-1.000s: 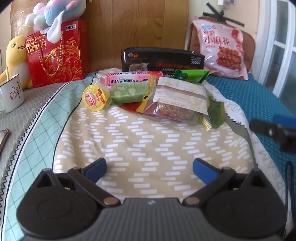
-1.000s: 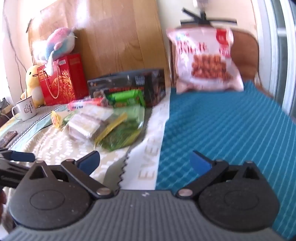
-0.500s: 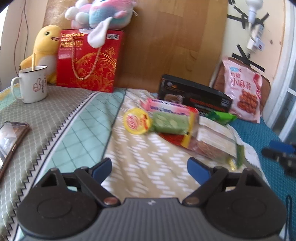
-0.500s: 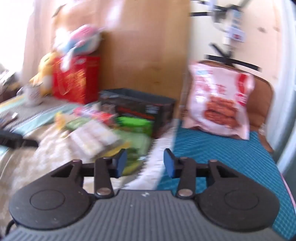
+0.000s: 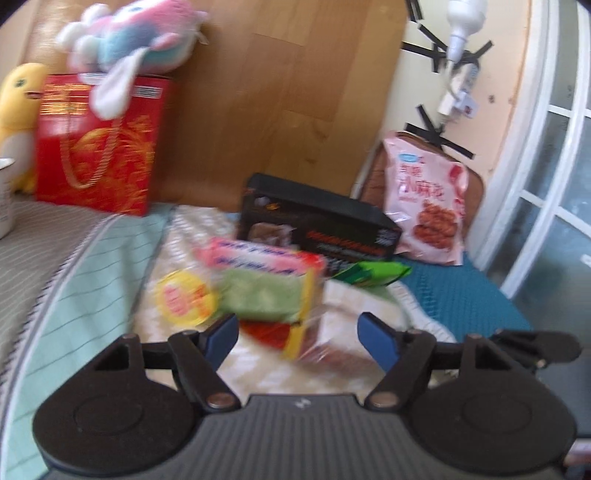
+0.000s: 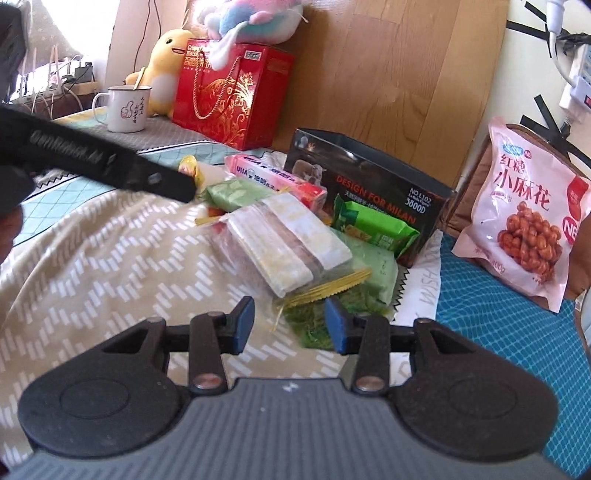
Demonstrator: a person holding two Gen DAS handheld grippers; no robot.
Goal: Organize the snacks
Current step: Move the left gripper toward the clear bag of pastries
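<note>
A pile of snacks lies on the patterned cloth: a clear pack with pale labels, a green pack, a pink box, a bright green packet, a dark green leafy packet and a yellow round lid. A black open box stands behind them. My left gripper is open, close above the clear pack. My right gripper is open and empty, with the leafy packet's near end between its fingertips.
A pink bag of fried twists leans on a brown chair at the right, on a teal cover. A red gift box, yellow plush duck, pastel plush toy and white mug stand at the back left.
My left gripper moved forward to the snack pile and its jaws narrowed somewhat. My right gripper swung left to the pile and opened wider than half a second ago.
</note>
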